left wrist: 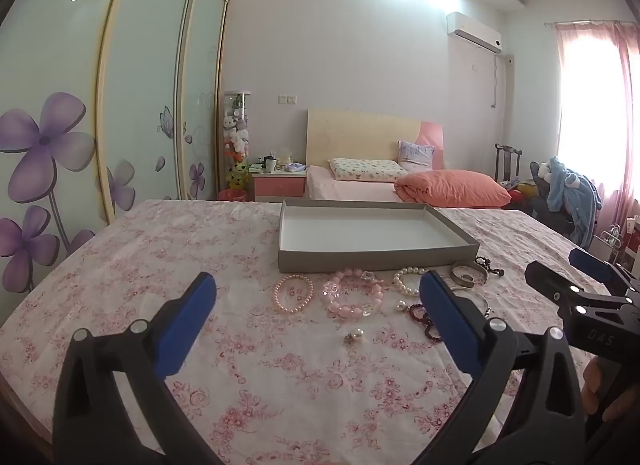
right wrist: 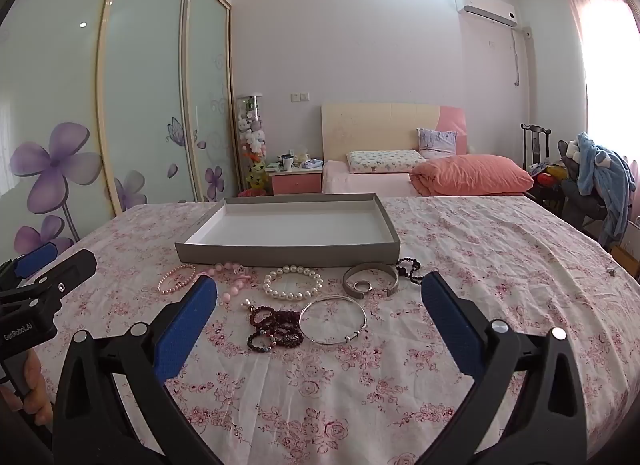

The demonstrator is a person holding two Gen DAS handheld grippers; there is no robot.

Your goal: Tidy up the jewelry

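Left wrist view: the left gripper (left wrist: 316, 293) stands wide with nothing between its blue pads, low in the frame over the floral tablecloth (left wrist: 160, 249). At centre sits a shallow grey tray (left wrist: 376, 255); just below it lie a pink pearl bracelet (left wrist: 293, 292), a chunky pink bead bracelet (left wrist: 352, 294) and a loose pearl earring (left wrist: 355, 335). Right wrist view: the right gripper (right wrist: 320, 293) is equally wide and holds nothing; a white pearl bracelet (right wrist: 293, 283), a thin silver bangle (right wrist: 333, 319) and dark red bead strands (right wrist: 274, 327) lie between its fingers.
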